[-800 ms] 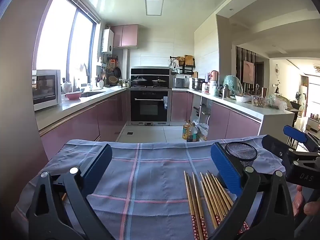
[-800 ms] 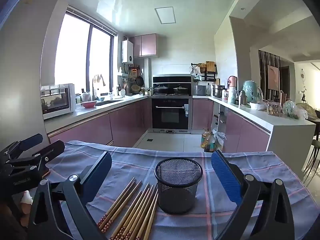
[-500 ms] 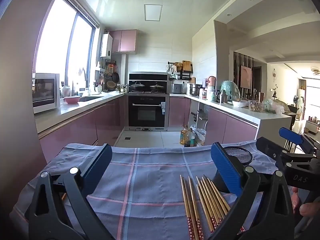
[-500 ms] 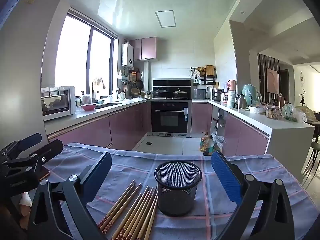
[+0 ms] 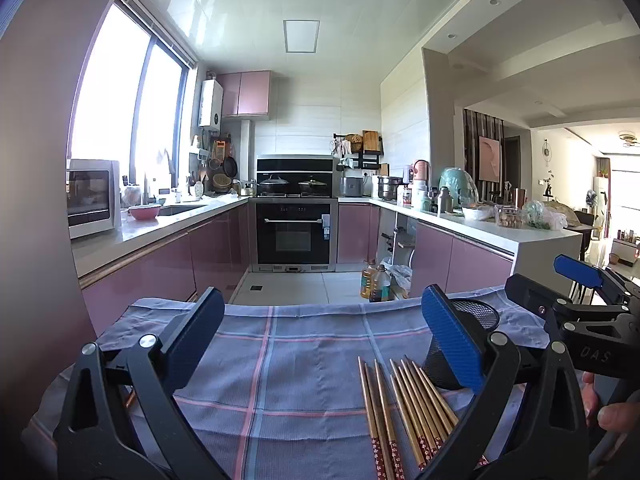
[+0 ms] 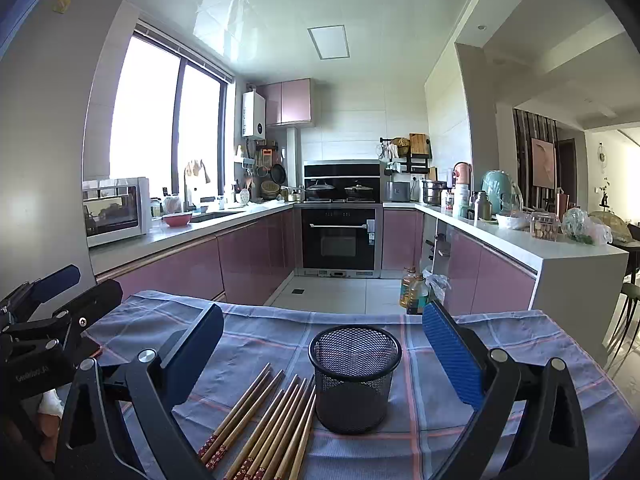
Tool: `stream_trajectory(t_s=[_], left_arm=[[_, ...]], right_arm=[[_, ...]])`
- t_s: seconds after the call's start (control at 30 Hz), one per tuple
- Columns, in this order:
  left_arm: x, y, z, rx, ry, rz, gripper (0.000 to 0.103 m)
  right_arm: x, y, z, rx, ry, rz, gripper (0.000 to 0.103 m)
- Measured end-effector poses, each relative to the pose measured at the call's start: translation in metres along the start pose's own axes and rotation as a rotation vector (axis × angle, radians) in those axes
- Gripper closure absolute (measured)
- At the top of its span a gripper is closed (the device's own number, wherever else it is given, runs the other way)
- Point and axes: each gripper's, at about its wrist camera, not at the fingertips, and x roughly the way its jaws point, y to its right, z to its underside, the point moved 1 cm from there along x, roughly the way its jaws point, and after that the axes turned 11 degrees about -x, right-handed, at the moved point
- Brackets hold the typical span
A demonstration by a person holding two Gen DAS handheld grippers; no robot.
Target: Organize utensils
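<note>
Several wooden chopsticks (image 5: pixel 404 408) with red patterned ends lie side by side on a blue checked cloth (image 5: pixel 304 364). A black mesh cup (image 6: pixel 354 376) stands upright and empty just right of the chopsticks (image 6: pixel 264 424). In the left wrist view the mesh cup (image 5: pixel 476 316) is partly hidden behind a blue finger pad. My left gripper (image 5: pixel 320 340) hovers open above the cloth, left of the chopsticks. My right gripper (image 6: pixel 322 344) is open, with the cup in line between its fingers but apart from them. Each gripper shows at the edge of the other's view.
The cloth (image 6: pixel 440 408) covers a table whose far edge drops to the kitchen floor. Oil bottles (image 6: pixel 412 290) stand on the floor beyond. Pink cabinets, an oven (image 6: pixel 340 238) and crowded counters lie further off. A person's fingers (image 5: pixel 612 416) show at the right edge.
Both views have shifted slightly, so the table, chopsticks and cup sit a little lower and nearer in the pictures. Both grippers stay open. Nothing on the cloth has moved.
</note>
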Motion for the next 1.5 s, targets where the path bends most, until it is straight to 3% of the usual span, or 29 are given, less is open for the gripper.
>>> stream_trajectory(t_s=[1.5], left_arm=[[-0.007,-0.015,0.007,-0.009,0.008,0.008,0.006]], right_arm=[[-0.001,0.000,0.005,0.014,0.004,-0.017,0.007]])
